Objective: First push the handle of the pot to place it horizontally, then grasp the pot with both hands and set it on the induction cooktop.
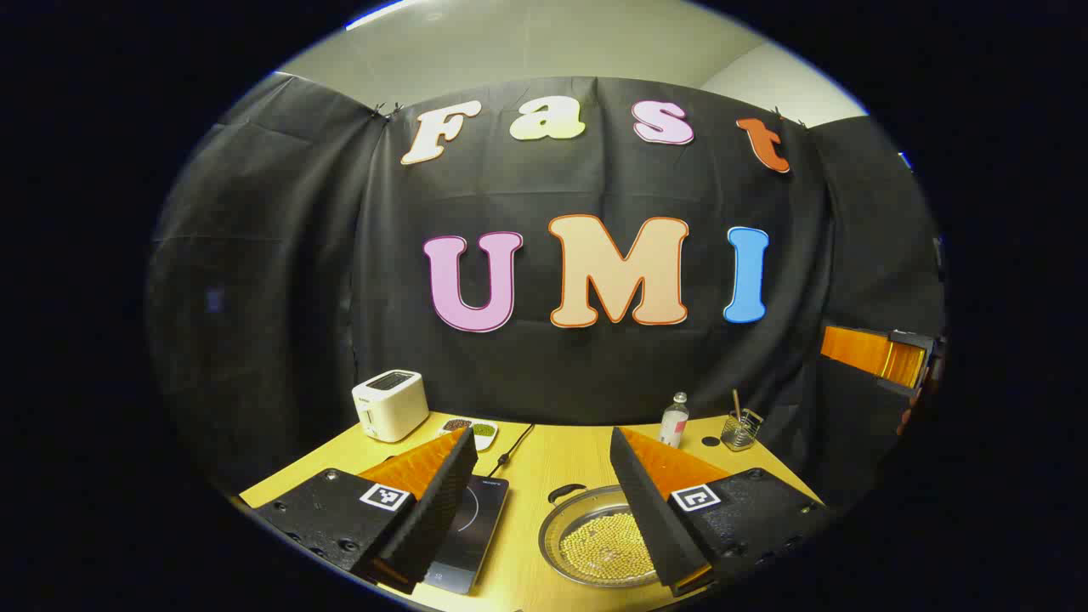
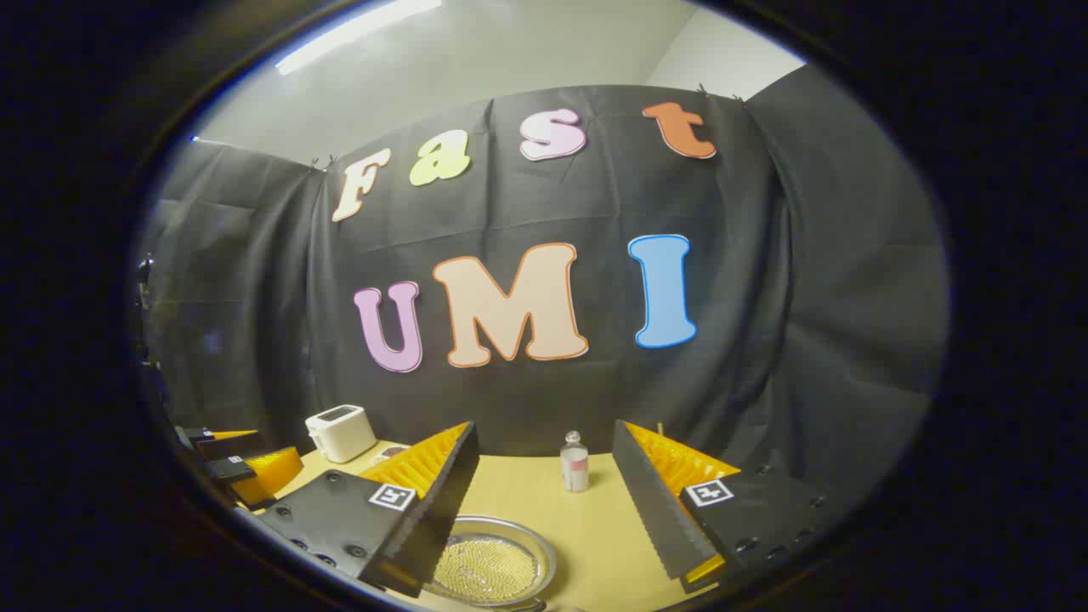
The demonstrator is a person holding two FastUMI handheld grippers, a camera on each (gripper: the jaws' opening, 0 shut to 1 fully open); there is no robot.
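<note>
Both tongs, left (image 1: 540,484) and right (image 2: 544,484), gape empty above the shallow round steel pot (image 1: 599,544) of beads; likely slippery, spillable, so grip opposite rims.

A silver pot (image 1: 599,535) holding pale yellow beads sits on a light yellow wood-grain table (image 1: 557,459), between the spread jaws in the left gripper view. A glossy black induction cooktop (image 1: 472,531) lies beside the left jaw. Beyond it stand a cream-white toaster (image 1: 389,405) and a white dish (image 1: 473,429) of dark red and green contents. A clear bottle (image 2: 575,461) with a reddish label stands beyond the jaws in the right gripper view.
</note>
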